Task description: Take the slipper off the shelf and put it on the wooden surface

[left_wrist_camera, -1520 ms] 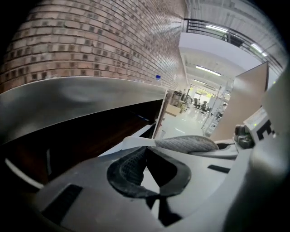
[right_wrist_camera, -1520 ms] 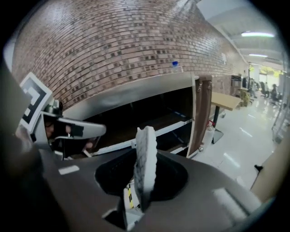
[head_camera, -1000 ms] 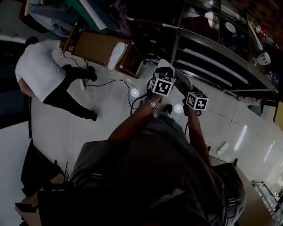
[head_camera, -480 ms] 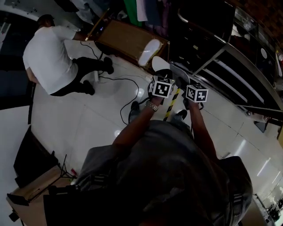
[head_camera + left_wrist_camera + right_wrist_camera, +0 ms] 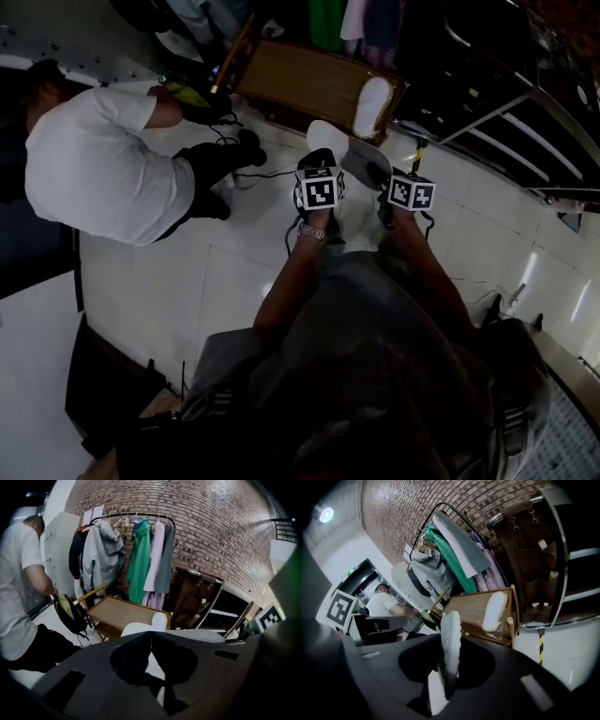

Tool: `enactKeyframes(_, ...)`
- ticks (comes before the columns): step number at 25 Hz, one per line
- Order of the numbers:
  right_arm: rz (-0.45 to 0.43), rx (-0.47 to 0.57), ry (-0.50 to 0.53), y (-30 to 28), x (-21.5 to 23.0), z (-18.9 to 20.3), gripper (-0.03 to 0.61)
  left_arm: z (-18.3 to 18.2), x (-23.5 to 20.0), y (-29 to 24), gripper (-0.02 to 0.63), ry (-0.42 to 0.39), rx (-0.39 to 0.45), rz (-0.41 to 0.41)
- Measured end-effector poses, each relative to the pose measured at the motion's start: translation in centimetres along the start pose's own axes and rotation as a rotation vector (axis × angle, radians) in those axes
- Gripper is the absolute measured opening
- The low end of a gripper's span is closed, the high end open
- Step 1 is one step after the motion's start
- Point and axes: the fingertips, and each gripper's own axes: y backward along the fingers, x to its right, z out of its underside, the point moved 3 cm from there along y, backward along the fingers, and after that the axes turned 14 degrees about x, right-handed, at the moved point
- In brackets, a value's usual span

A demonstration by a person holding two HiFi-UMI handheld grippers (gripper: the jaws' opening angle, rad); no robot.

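Note:
My right gripper [image 5: 449, 667] is shut on a white slipper [image 5: 451, 639] that stands edge-on between its jaws; its grey sole [image 5: 366, 161] shows in the head view ahead of the right gripper [image 5: 380, 174]. A second white slipper [image 5: 326, 138] sticks out ahead of my left gripper [image 5: 324, 159]. The left gripper [image 5: 151, 638] has its jaws together, with that slipper [image 5: 136, 629] showing just past the tips. Both grippers hang over the floor just short of the low wooden surface [image 5: 300, 80]. Another white slipper [image 5: 372, 105] lies at its right end.
A person in a white shirt [image 5: 103, 169] crouches at the left beside the wooden surface, next to a dark bag [image 5: 70, 613]. Cables [image 5: 267, 173] trail on the white floor. Dark shelves [image 5: 511, 108] stand at the right. A clothes rack [image 5: 140, 559] stands behind against a brick wall.
Both grippers with their slippers have come closer to the wooden surface. The shelves have dropped away to the right, and the crouching person now sits nearer in view.

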Motion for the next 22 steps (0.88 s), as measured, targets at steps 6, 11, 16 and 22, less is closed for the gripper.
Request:
enactKeyframes(6,0.026,-0.105,-0.086,-4.7,-0.4,6.3,0.075,2.3,-3.3,1.8,0.003,0.050,0.004,0.007)
enactKeyframes(11,0.200,0.057,-0.348,-7.9,5.5,12.0,0.075,4.6,-5.4,3.0,0.003,0.016,-0.037,0.001)
enactKeyframes(16,0.404,0.280,-0.496,-11.8,13.3,14.7,0.075,7.5,-5.6,1.4,0.003,-0.003,-0.100,0.027)
enactKeyframes(22,0.527,0.422,-0.673,-16.7,21.2,17.2,0.076,11.3,-5.6,-2.8,0.003,-0.017,-0.129,0.060)
